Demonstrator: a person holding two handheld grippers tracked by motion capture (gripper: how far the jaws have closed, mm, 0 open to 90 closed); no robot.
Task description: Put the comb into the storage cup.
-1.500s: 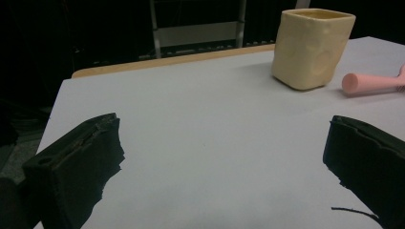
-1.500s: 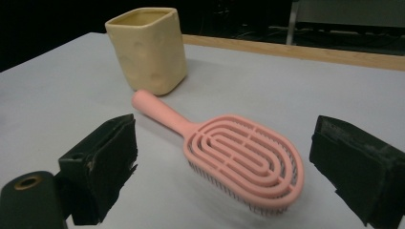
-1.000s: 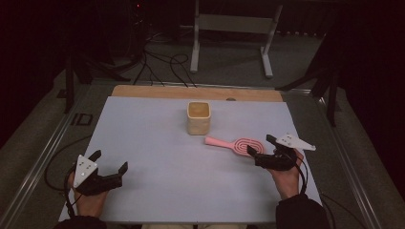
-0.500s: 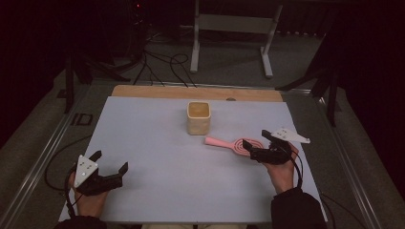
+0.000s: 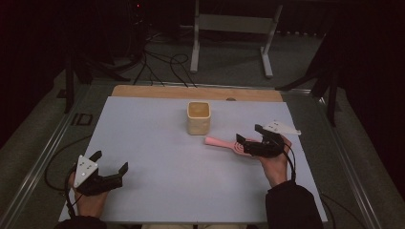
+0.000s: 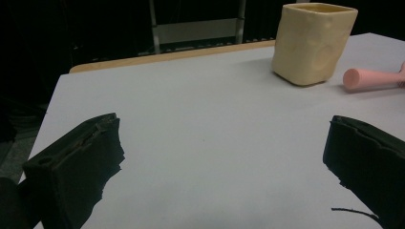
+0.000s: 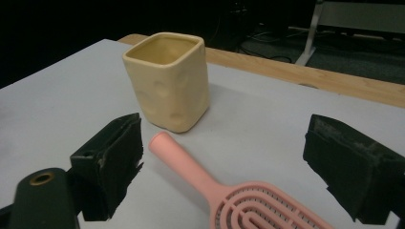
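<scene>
A pale yellow square cup (image 5: 198,118) stands upright just behind the middle of the white table top (image 5: 153,138). To its right a pink hairbrush (image 5: 222,142) lies flat, handle pointing left toward the cup. My right gripper (image 5: 248,135) is open and straddles the brush's head. In the right gripper view the brush (image 7: 224,191) lies between the spread jaws of that gripper (image 7: 227,138), with the cup (image 7: 168,78) just beyond. My left gripper (image 5: 111,161) rests open at the near left, holding nothing. Its own view (image 6: 224,126) shows the cup (image 6: 313,40) and brush handle (image 6: 372,78) far right.
A wooden strip (image 5: 143,90) runs along the table's far edge. Behind it stand a metal frame (image 5: 229,24) and loose cables (image 5: 157,62) on the dark floor. Metal rails (image 5: 43,157) border the table's sides.
My right gripper has moved left along the table until its open jaws are over the brush's head. The left gripper, cup and brush have stayed put.
</scene>
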